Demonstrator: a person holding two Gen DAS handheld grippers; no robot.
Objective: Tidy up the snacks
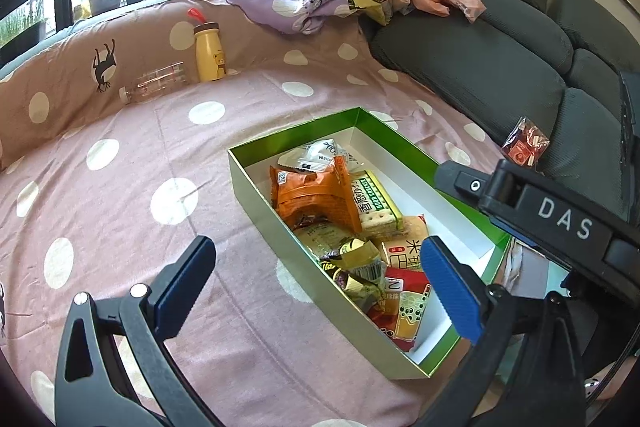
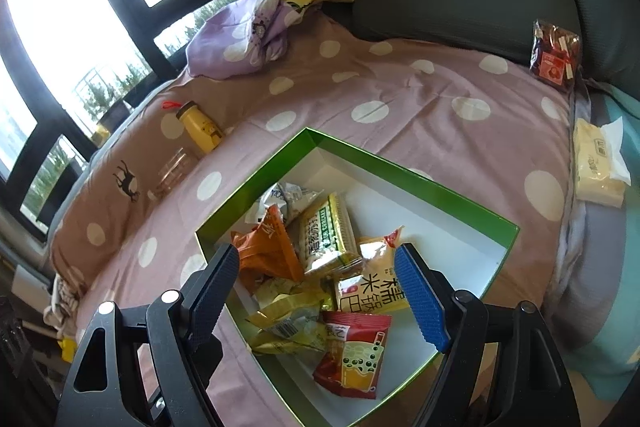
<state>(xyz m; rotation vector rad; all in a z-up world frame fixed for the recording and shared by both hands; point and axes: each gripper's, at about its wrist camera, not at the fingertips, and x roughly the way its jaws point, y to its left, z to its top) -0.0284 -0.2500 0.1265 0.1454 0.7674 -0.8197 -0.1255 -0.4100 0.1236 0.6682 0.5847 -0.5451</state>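
I hold both hand-held grippers, left (image 1: 316, 283) and right (image 2: 318, 297), spread and empty above the green box (image 2: 408, 177) on the dotted bedsheet (image 1: 132, 155), its snack packets (image 2: 320, 279) piled along one side.

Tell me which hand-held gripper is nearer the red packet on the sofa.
Right. The right hand-held gripper hangs over the box's middle, on the packet's side; the left hand-held gripper straddles the box's opposite wall, farther from it.
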